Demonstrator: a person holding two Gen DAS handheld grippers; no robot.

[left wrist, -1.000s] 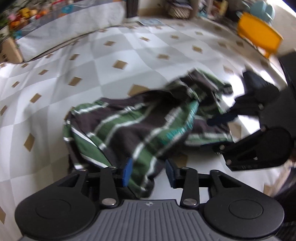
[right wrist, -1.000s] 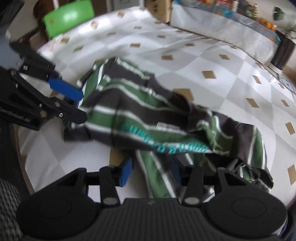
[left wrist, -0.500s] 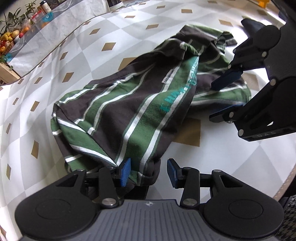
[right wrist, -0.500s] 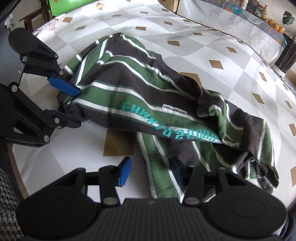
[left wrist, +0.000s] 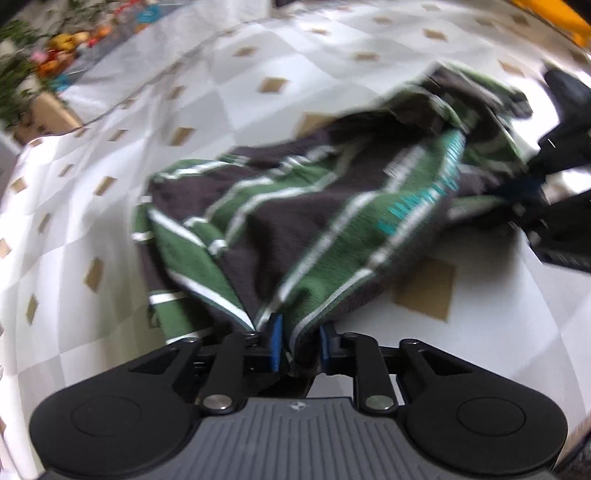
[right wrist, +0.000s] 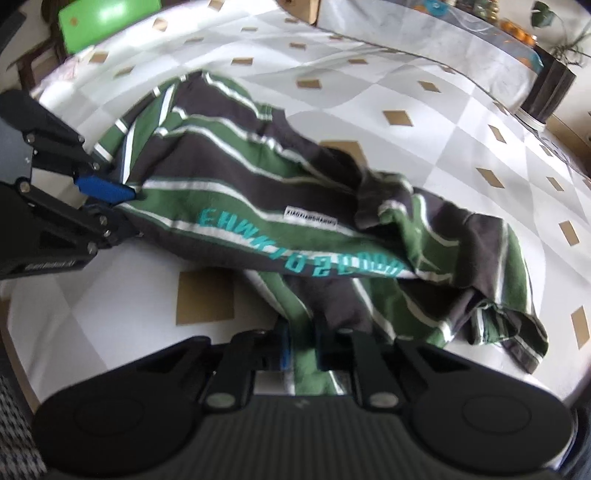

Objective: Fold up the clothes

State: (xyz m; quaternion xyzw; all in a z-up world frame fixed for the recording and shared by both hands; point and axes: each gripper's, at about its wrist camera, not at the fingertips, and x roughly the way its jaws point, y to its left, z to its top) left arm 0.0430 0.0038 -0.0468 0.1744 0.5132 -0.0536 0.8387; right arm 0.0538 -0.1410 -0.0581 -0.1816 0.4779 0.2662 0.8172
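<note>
A green, dark grey and white striped shirt [right wrist: 280, 206] lies crumpled across a table covered by a white and grey checked cloth [right wrist: 406, 92] with small tan diamonds. Teal lettering runs along one green band, and a small white label sits just above it. The garment stretches from the near left of the right wrist view toward its far right, where a bunched sleeve end hangs close to the table's edge.

The left gripper [left wrist: 298, 345] tips steeply down toward the table. Its jaws are closing, and a gathered fold of the shirt's edge stands between the blue pads [left wrist: 276, 341], which already press against the fabric from both sides. In the right wrist view the same tool enters from the left edge, its blue pad touching the shirt's green stripe near the lettering's end.

The right gripper [right wrist: 301, 350] also angles steeply downward at the near edge of the table. Its jaws are drawn narrow on a strip of green and grey fabric that runs down between them and over the tool's body. In the left wrist view this gripper shows at the far right, dark and blurred, meeting the other end of the shirt.

The two tools hold opposite ends of the garment's near side, well apart. A green chair back [right wrist: 107, 20] stands beyond the table
</note>
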